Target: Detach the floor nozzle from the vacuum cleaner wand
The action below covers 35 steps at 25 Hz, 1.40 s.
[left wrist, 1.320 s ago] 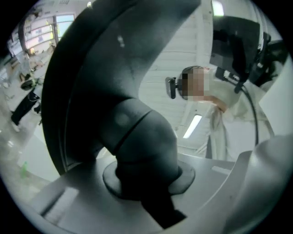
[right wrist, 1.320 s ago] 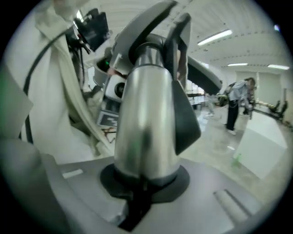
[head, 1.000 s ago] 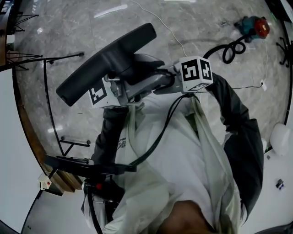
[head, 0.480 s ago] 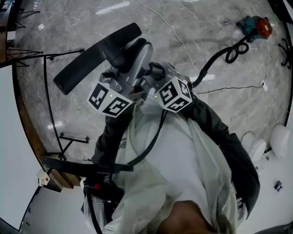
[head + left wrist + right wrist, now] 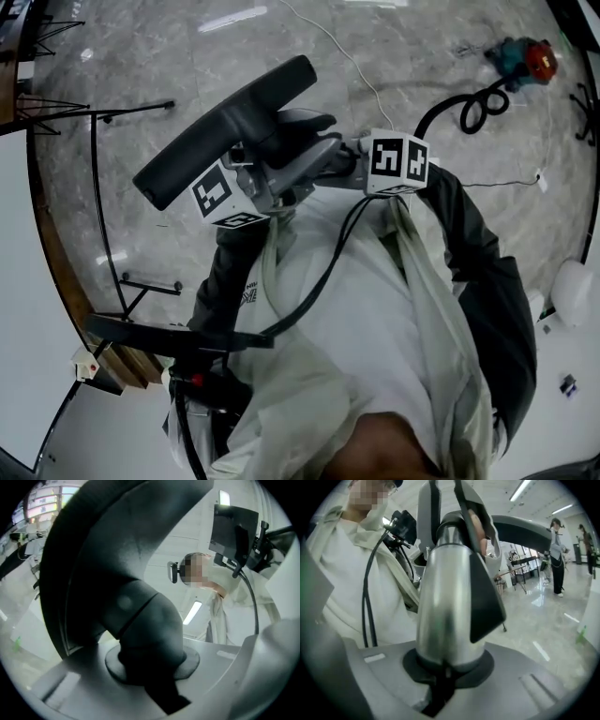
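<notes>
1. Shiny grey marble floor [image 5: 169, 56], ceiling lights glaring off it.
2. Thin white cable [image 5: 339, 49] snaking across it.
3. Black hose [image 5: 476, 97] looped next to a teal-and-red machine [image 5: 521, 54], far right.
4. Black metal frame [image 5: 93, 178] standing on the left.

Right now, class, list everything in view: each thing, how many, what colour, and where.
floor nozzle: one, black, held up before the person
wand: one, silver, in the right jaws
hose: one, black, looped on the floor
vacuum body: one, teal and red, beyond the hose
cable: one, white, across the floor
rack: one, black, floor at left
left gripper: one, grey, jaws shut on the floor nozzle's neck
right gripper: one, grey, jaws shut on the wand
</notes>
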### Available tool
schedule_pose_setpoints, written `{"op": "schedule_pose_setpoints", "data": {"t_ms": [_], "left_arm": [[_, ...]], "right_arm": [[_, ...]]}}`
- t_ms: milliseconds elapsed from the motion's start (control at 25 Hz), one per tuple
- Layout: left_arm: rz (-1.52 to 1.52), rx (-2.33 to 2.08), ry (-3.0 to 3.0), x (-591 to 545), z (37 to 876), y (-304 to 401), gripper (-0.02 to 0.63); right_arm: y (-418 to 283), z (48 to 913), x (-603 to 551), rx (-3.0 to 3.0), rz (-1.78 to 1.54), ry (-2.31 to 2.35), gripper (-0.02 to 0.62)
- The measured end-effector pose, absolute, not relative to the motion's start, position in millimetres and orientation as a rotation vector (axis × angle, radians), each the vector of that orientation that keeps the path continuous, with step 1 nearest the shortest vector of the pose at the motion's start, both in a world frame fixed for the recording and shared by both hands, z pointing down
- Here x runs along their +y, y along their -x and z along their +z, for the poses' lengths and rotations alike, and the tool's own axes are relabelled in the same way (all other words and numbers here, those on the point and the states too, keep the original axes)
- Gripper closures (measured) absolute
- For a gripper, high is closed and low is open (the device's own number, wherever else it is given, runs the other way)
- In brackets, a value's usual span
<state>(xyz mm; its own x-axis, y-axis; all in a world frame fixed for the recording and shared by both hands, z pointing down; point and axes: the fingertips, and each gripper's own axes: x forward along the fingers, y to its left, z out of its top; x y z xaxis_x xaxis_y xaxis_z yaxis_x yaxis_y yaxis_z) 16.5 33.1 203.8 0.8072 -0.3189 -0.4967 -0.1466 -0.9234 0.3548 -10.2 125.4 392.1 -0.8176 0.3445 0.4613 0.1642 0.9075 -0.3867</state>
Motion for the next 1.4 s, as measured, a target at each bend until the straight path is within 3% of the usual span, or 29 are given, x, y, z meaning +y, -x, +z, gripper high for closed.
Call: {"op": "schedule_pose_setpoints", "data": {"t_ms": [440,680,1000,1400], "left_arm": [[-0.572,-0.984,-2.376,-23,251,17,0.535],[-0.655,-0.768,-2.57,3,224,1,0.531],[-0.921,-0.161,-2.701,65,182,-26,0.529],[-0.673,-0.683,-2.566,9,223,-8,0.535]], "right_arm": [[19,427,58,-2.345,0.216,-0.601,0.557],[21,412,76,-2.461,0.198,-0.389,0.555],[-1,371,143,-2.521,0.422,0.408,0.555],[16,410,86,-2.472,0.292,-0.373,0.557]]}}
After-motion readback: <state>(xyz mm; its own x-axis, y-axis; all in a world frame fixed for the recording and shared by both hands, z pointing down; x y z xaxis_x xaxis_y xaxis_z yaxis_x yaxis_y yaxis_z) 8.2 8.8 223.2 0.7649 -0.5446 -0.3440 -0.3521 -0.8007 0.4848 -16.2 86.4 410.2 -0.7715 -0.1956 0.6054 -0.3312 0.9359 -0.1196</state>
